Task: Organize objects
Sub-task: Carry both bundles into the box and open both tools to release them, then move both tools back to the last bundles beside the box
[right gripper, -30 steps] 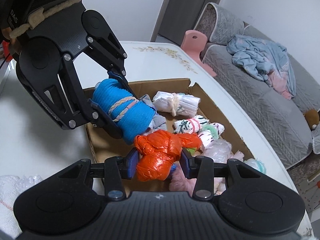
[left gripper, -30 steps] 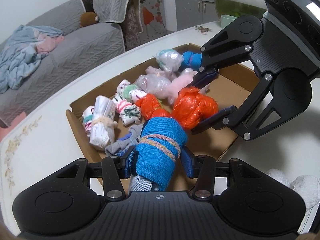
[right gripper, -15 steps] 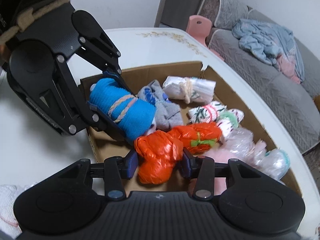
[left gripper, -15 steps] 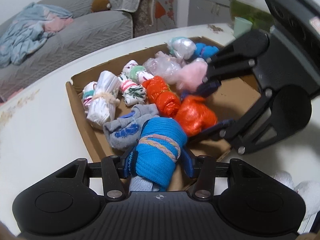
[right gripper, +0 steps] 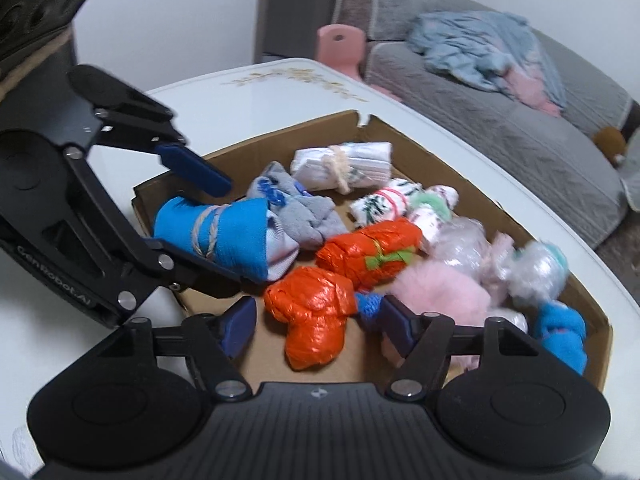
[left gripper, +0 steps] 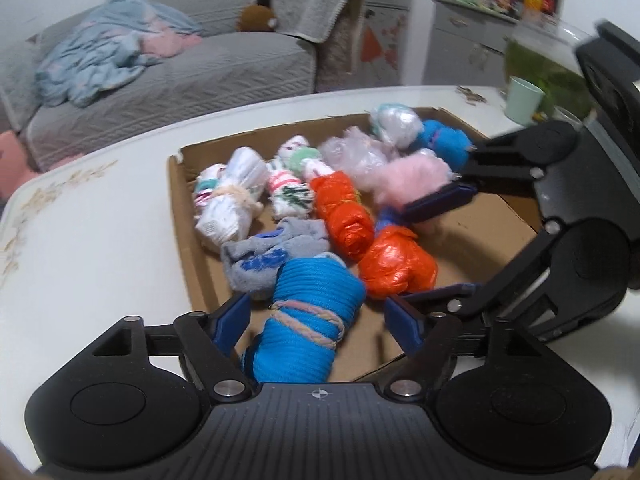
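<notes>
A blue sock roll (left gripper: 312, 320) tied with cord sits at the near corner of the cardboard box (left gripper: 178, 200). My left gripper (left gripper: 316, 312) has its jaws opening around the roll, with a gap on both sides. In the right wrist view the blue sock roll (right gripper: 216, 232) rests on the left gripper's (right gripper: 236, 232) lower finger, with the upper one clear. An orange plastic bundle (right gripper: 312, 320) lies on the floor of the box (right gripper: 280, 140). My right gripper (right gripper: 318, 316) is opening around it, pads off it. The left wrist view shows the orange bundle (left gripper: 396, 264) inside the right gripper (left gripper: 400, 256).
Filling the box's far half are a white roll (left gripper: 232, 204), a grey sock (left gripper: 272, 256), a second orange bundle (left gripper: 340, 216), a pink fluffy piece (left gripper: 412, 176) and clear bags. A green cup (left gripper: 524, 100) stands on the white table. A sofa stands behind.
Both grippers were shut on their bundles and have now spread their jaws. The blue roll and the orange bundle have dropped lower into the box. Both wrists have rolled.
</notes>
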